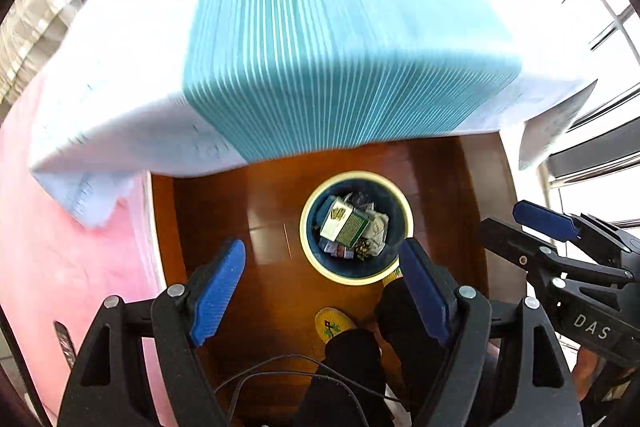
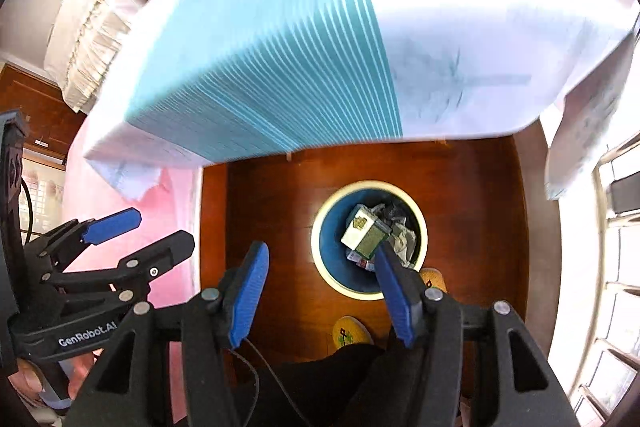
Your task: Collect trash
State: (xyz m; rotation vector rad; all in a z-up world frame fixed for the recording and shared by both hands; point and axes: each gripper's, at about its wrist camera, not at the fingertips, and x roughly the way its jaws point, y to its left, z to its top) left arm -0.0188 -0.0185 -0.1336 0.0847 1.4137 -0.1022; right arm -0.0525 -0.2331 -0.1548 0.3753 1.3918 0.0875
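Note:
A round trash bin with a cream rim and dark blue inside stands on the wooden floor far below. It holds a green-and-white carton and crumpled wrappers. My left gripper points straight down, high above the bin's left side, open and empty. My right gripper shows at the right edge. In the right wrist view the bin and carton lie under my right gripper, whose blue pads stand apart with nothing between them. My left gripper hangs open at the left.
A table with a white cloth and a teal striped runner juts out above the bin. A person's black trouser legs and yellow slippers stand just behind the bin. A pink surface lies to the left, window bars to the right.

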